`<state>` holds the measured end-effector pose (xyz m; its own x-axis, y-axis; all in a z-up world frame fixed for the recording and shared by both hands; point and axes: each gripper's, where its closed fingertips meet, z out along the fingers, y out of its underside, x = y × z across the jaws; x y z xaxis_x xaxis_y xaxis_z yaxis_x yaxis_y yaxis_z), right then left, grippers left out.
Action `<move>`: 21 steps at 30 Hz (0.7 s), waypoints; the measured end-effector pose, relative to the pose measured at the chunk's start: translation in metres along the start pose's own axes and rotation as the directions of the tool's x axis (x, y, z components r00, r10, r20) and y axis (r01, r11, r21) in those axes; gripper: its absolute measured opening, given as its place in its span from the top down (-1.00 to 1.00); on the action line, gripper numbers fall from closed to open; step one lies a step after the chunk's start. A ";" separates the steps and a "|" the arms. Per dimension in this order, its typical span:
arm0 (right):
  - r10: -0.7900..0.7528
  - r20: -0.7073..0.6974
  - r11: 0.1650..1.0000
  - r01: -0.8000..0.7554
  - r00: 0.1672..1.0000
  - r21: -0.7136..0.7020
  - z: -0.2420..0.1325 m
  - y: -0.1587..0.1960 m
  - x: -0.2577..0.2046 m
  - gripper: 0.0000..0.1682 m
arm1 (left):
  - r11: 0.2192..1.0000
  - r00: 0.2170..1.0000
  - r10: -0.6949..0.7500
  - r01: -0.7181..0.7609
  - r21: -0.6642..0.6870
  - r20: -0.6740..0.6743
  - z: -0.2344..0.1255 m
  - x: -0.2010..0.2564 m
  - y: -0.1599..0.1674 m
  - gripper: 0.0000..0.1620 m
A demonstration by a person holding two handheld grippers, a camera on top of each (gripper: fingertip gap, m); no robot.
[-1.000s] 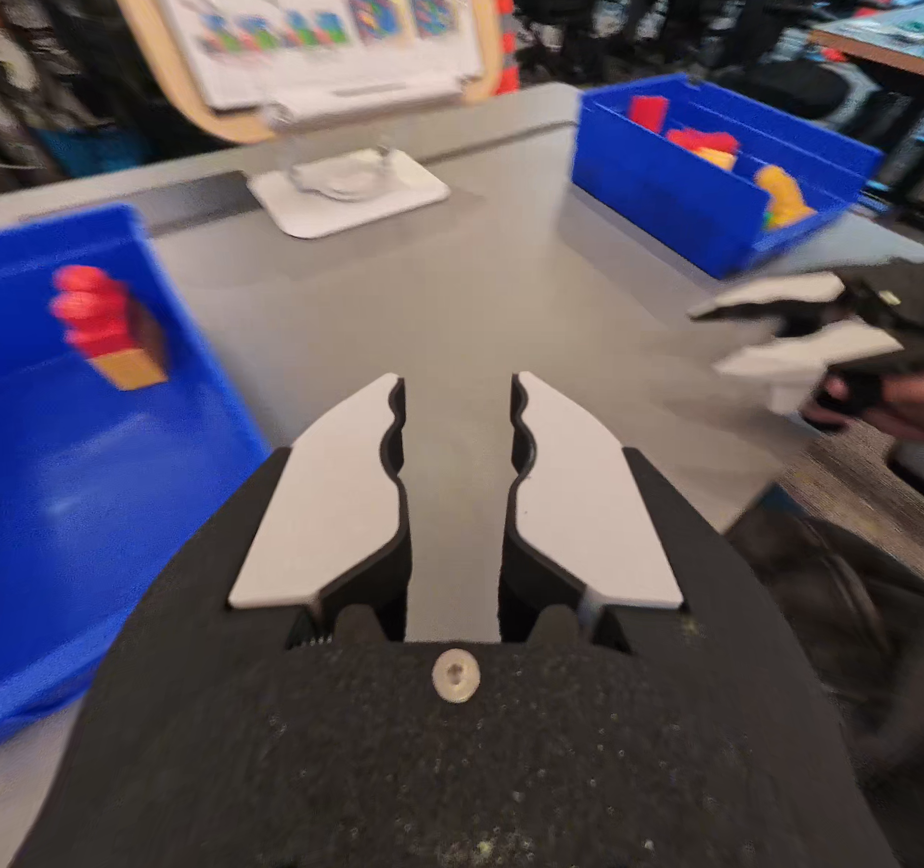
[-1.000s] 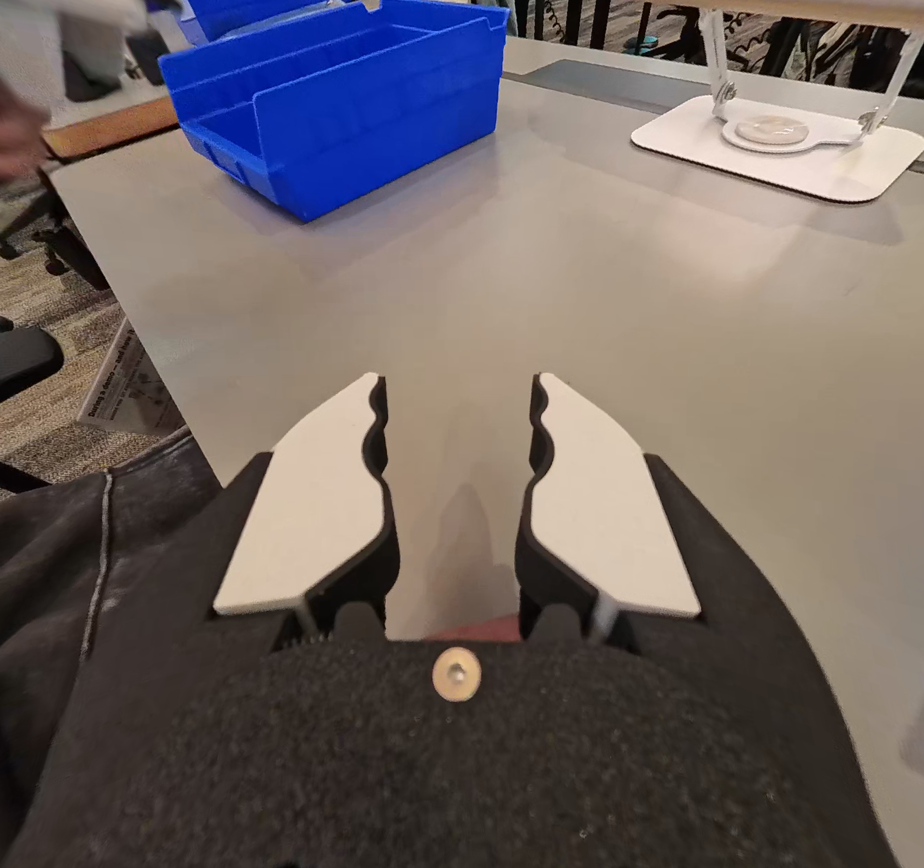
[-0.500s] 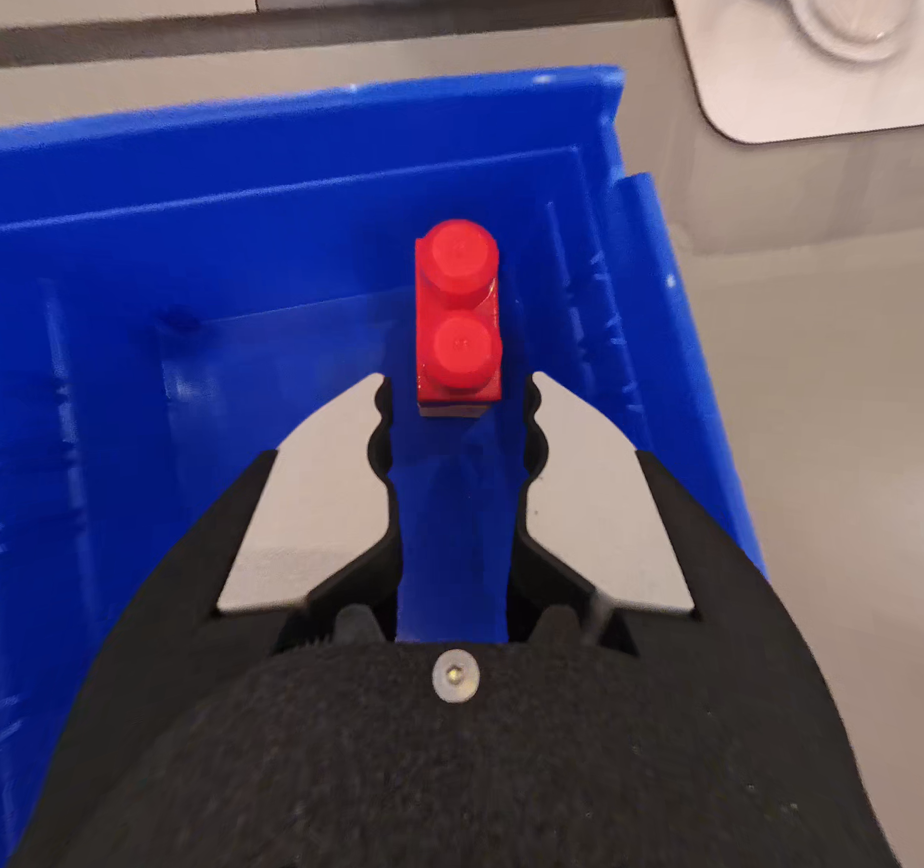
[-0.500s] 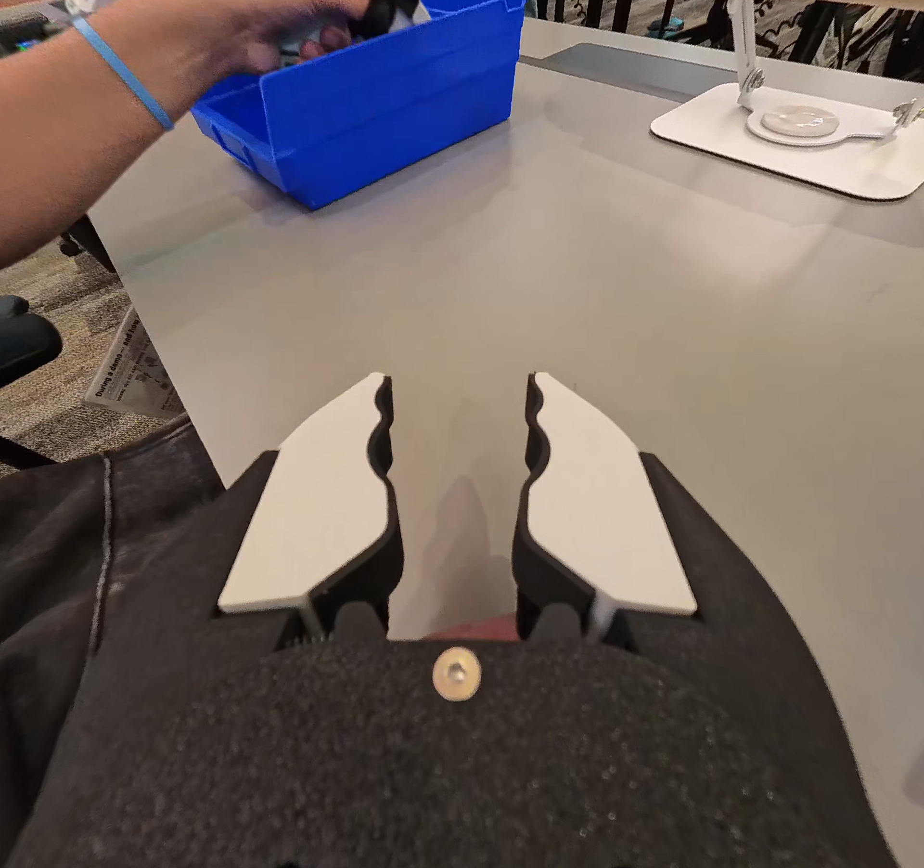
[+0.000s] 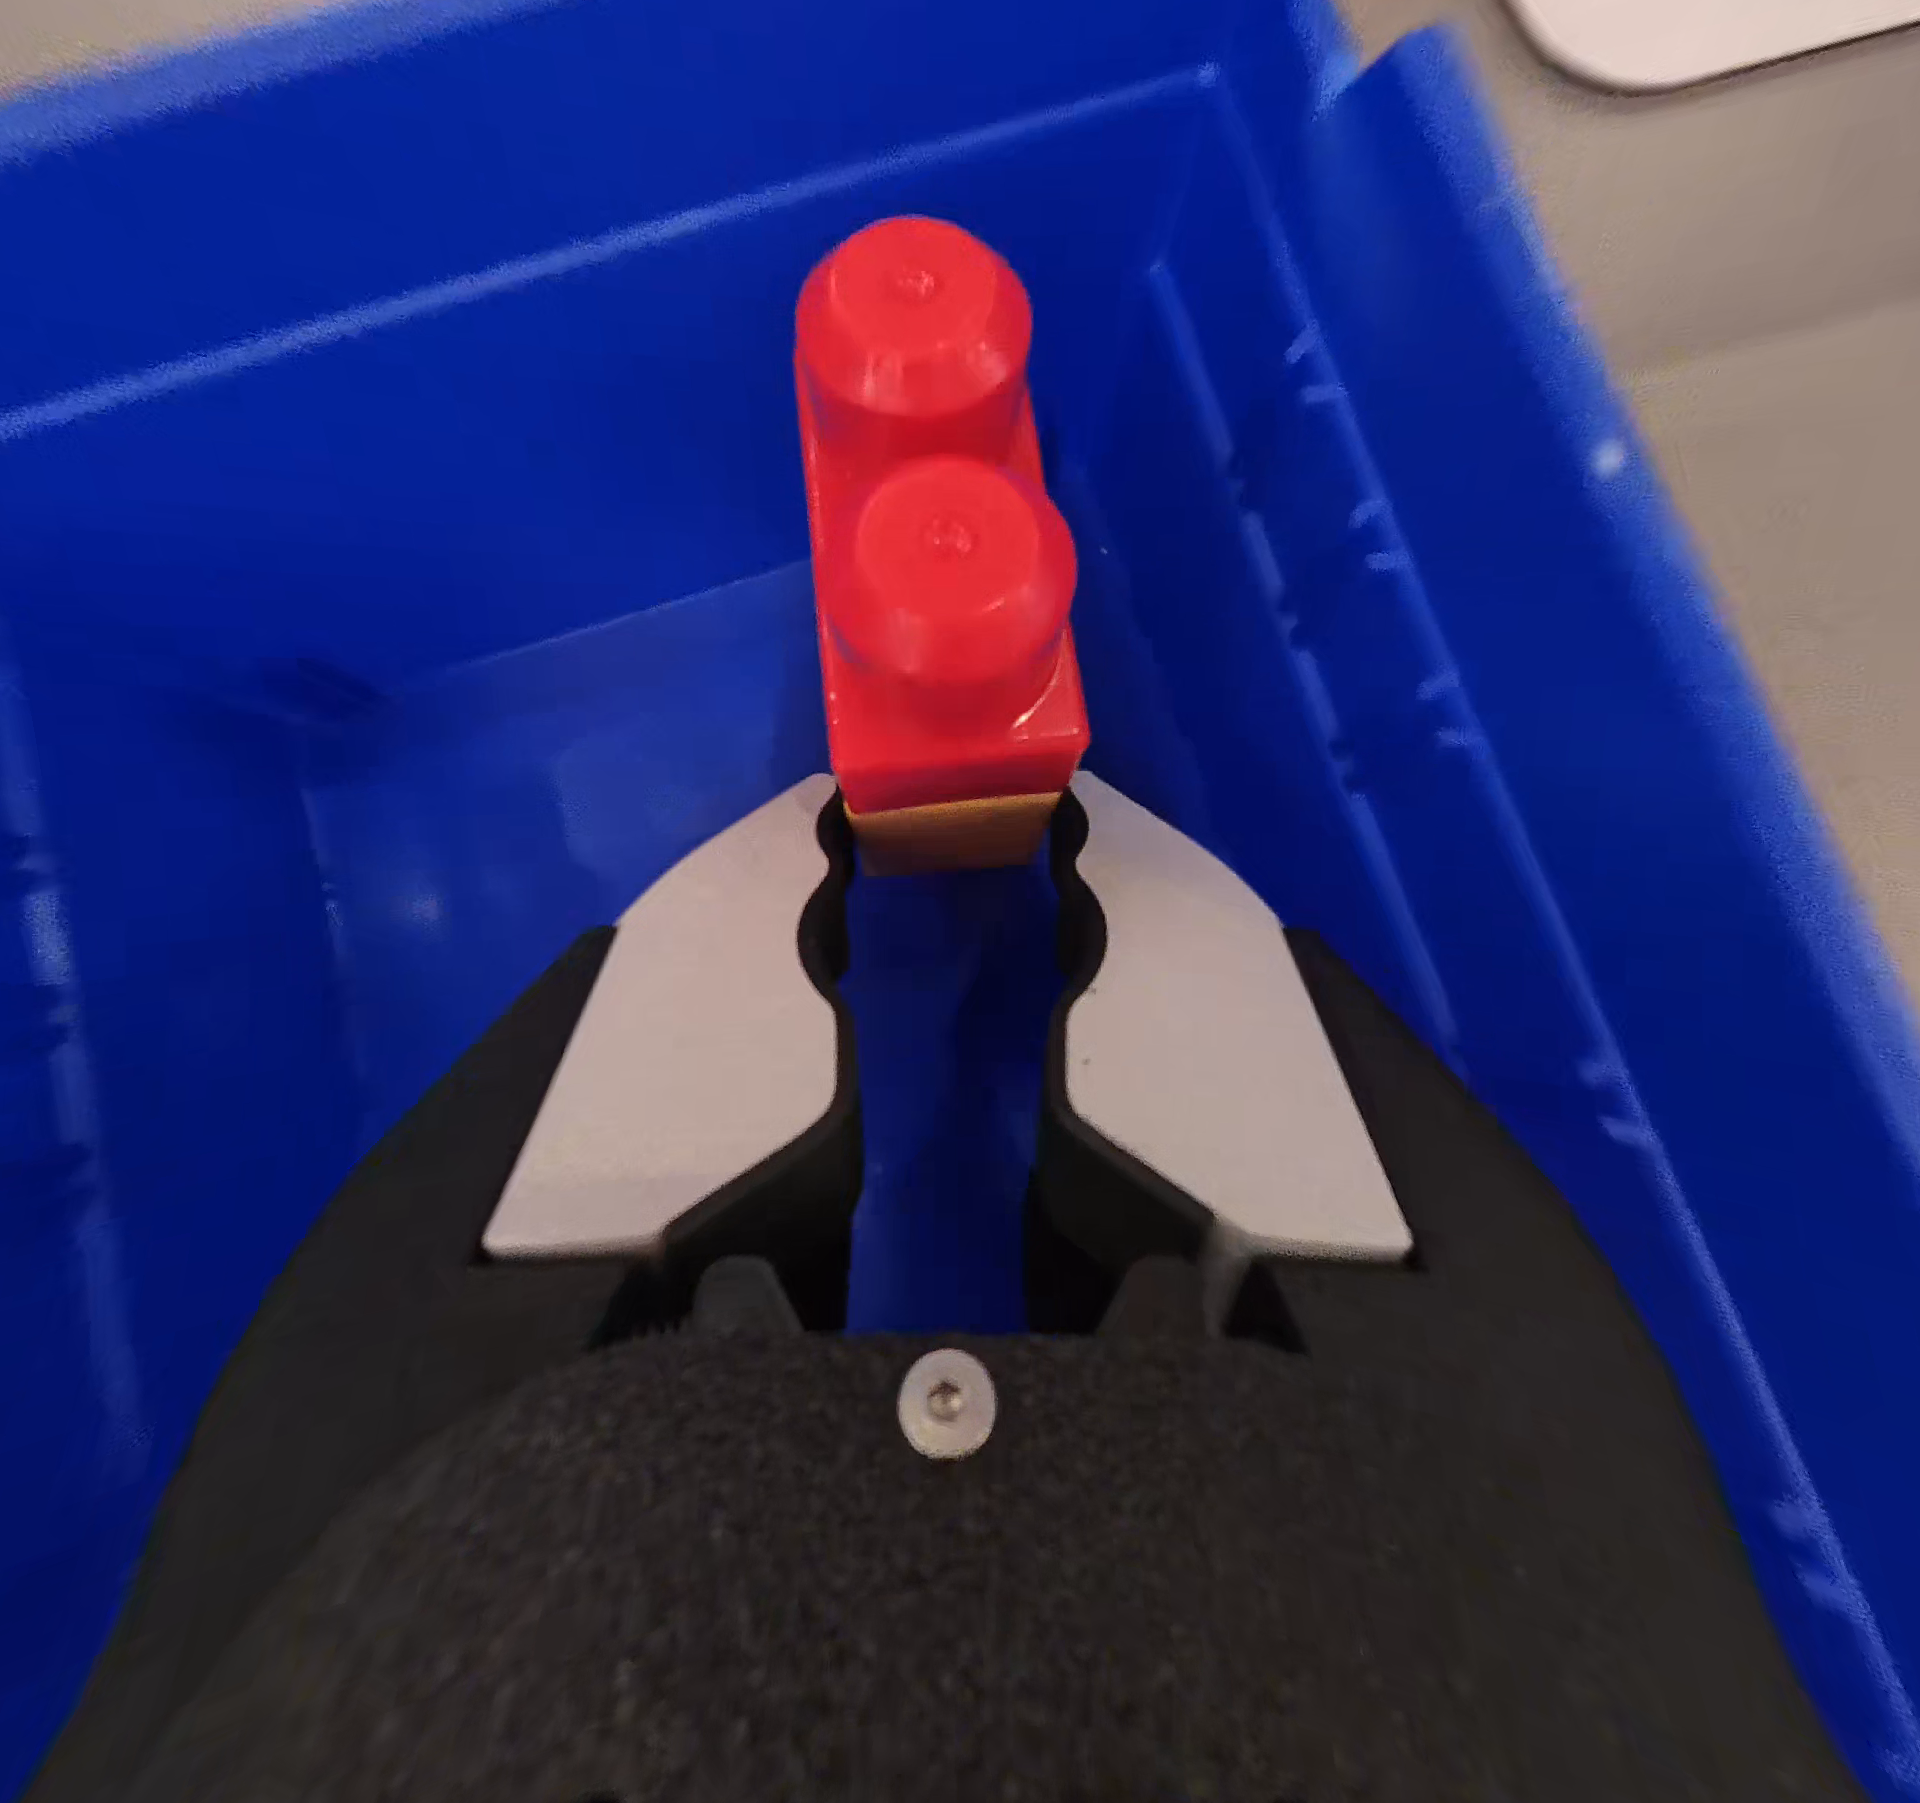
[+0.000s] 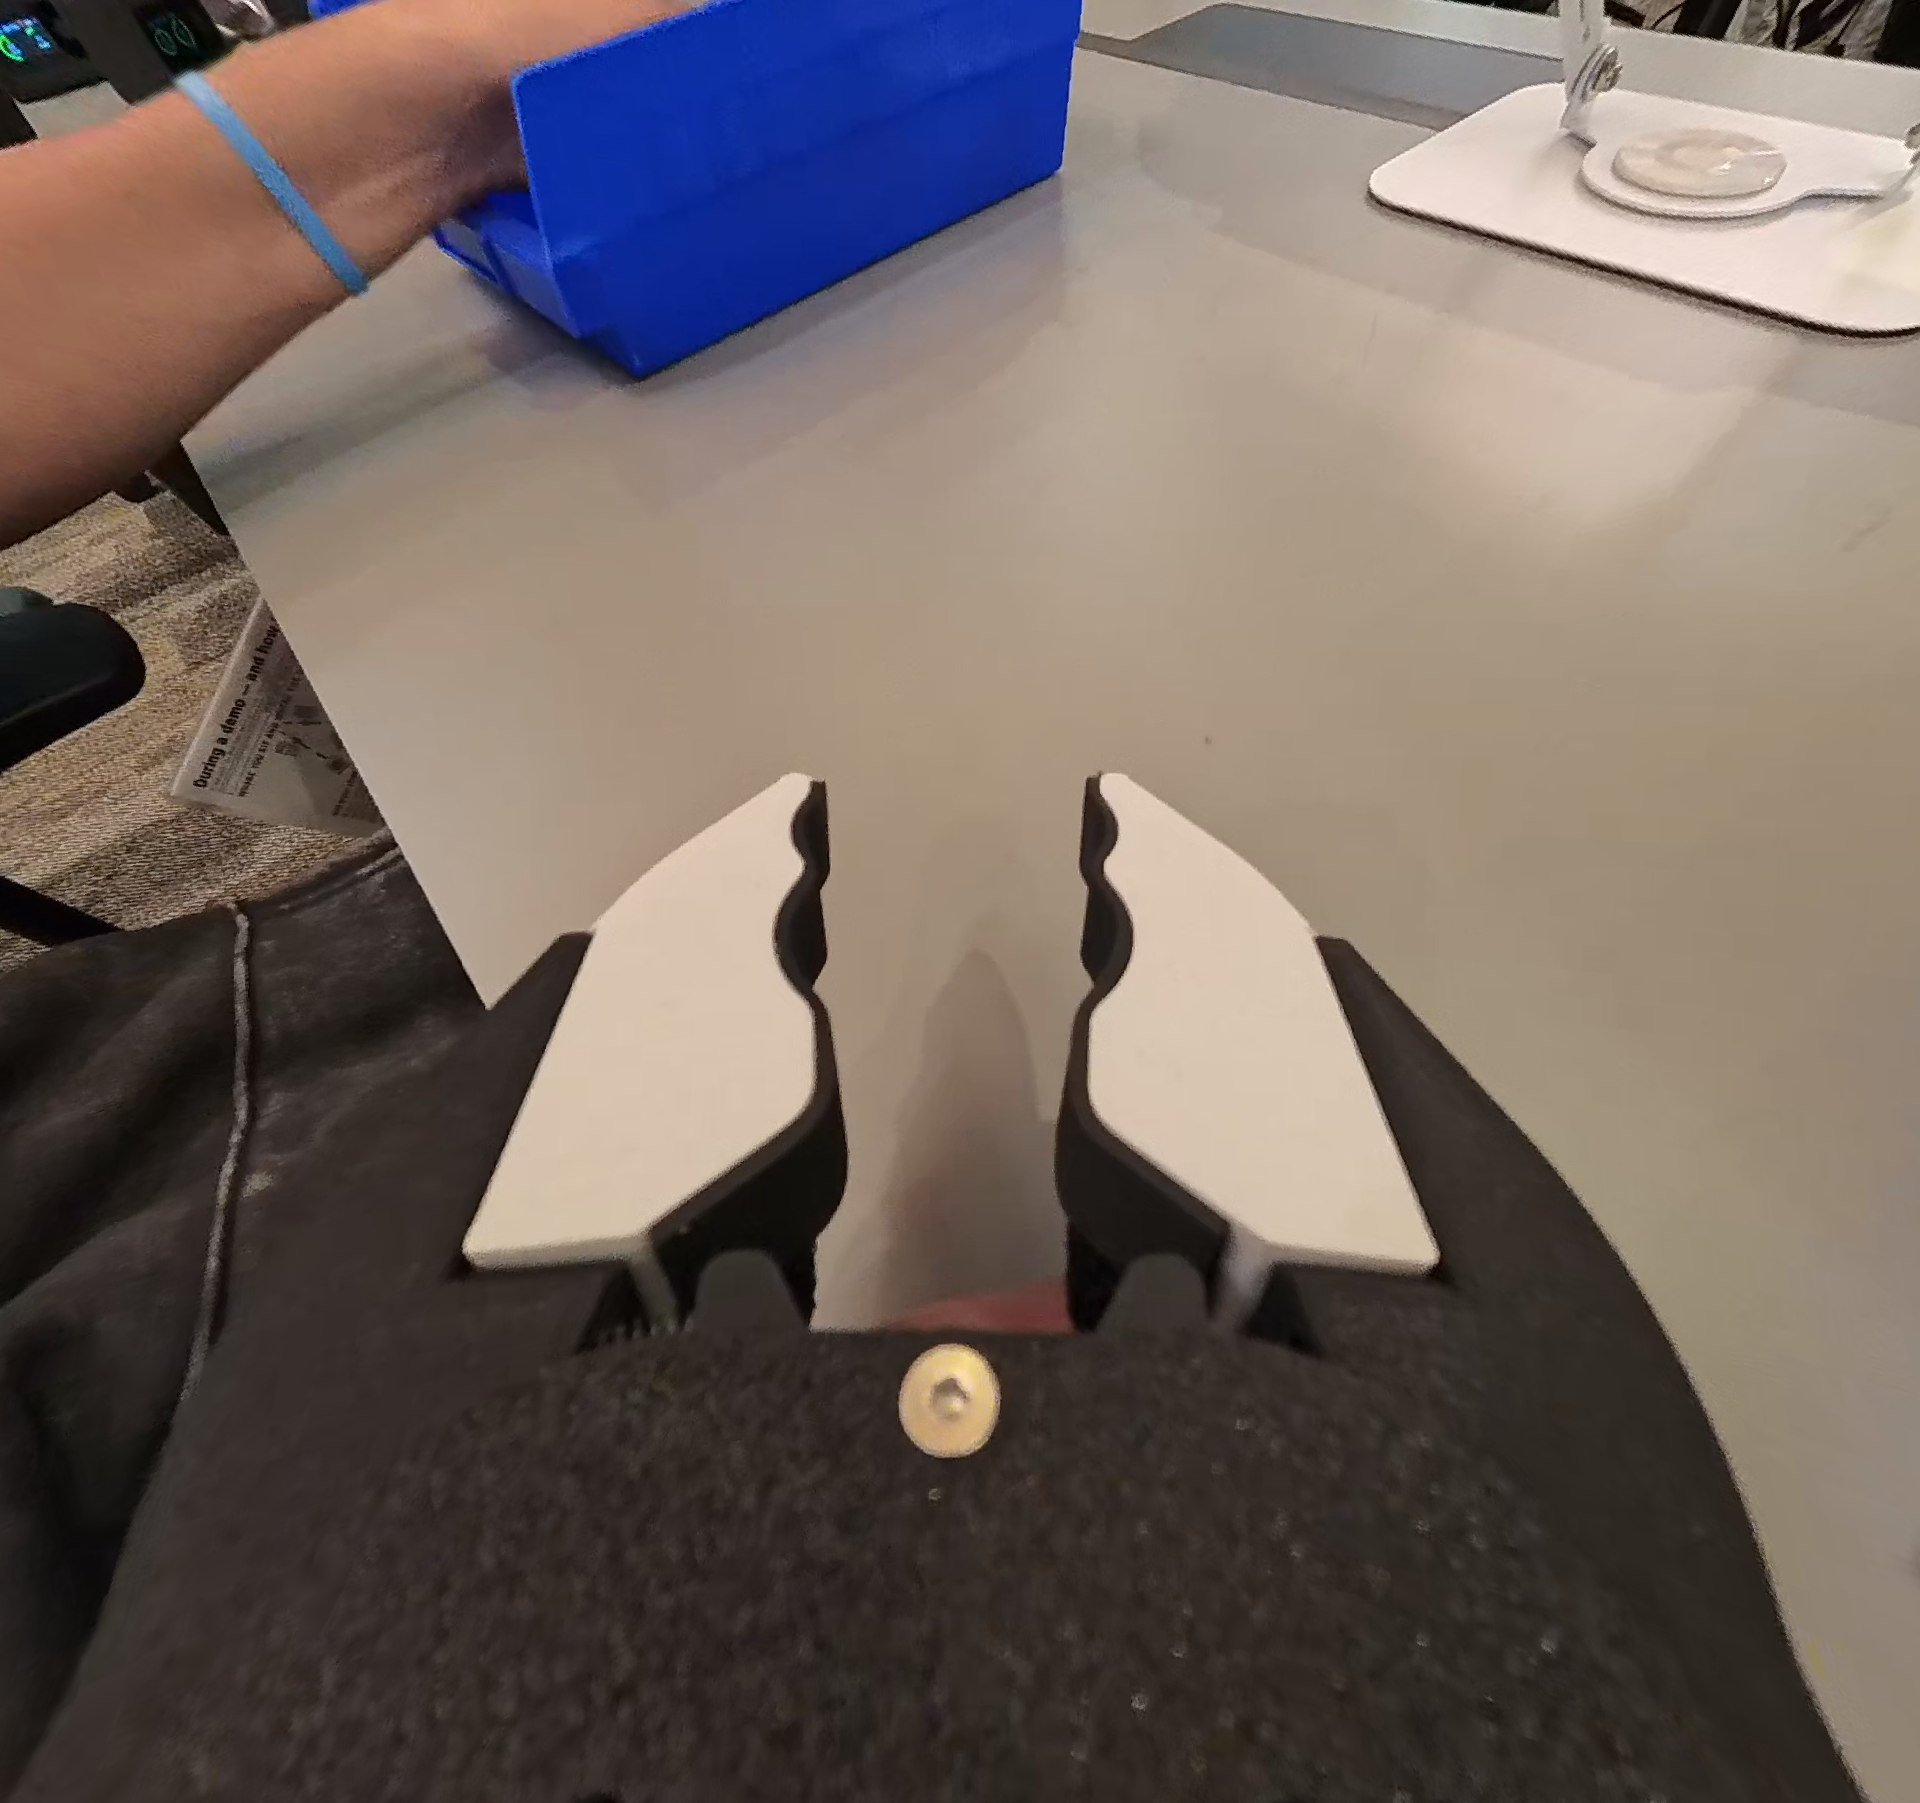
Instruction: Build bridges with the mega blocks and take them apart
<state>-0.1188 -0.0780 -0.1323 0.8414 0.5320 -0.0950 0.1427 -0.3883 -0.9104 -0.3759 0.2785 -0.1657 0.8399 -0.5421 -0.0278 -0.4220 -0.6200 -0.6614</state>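
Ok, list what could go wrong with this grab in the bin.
The left gripper has its jaws only at the near end of the orange block, so the stack may pivot or slip. The red block could pop off on lifting. The blue bin wall is close and could snag the jaws.

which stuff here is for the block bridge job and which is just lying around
For the job:
- red block stacked on an orange block
- blue bin holding them
- left gripper, fingertips either side of the orange block
- right gripper, open

Lying about:
- white stand base
- paper on the floor
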 end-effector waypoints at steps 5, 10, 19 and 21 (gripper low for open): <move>0.022 0.005 1.000 -0.022 1.000 0.002 -0.001 0.001 0.002 0.47 | 0.983 0.996 0.013 0.003 0.181 -0.087 -0.068 0.005 -0.028 0.55; 0.004 -0.004 1.000 -0.004 1.000 0.016 -0.004 -0.005 0.007 0.47 | 0.905 0.882 0.148 0.061 0.420 -0.448 -0.169 0.079 -0.055 0.56; -0.017 0.277 0.979 -0.040 0.961 0.200 -0.004 -0.084 -0.007 0.41 | 0.927 0.391 0.327 0.046 0.373 -0.860 -0.229 0.259 0.006 0.56; -0.002 0.400 0.980 -0.078 0.916 0.184 0.005 -0.104 -0.016 0.29 | 0.935 0.359 0.334 -0.011 0.353 -0.872 -0.219 0.279 0.022 0.56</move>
<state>-0.1497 -0.0428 -0.0385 0.5619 0.7897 -0.2462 -0.0215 -0.2836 -0.9587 -0.2258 -0.0103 -0.0242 -0.1368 -0.8959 0.4228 -0.2838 -0.3735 -0.8832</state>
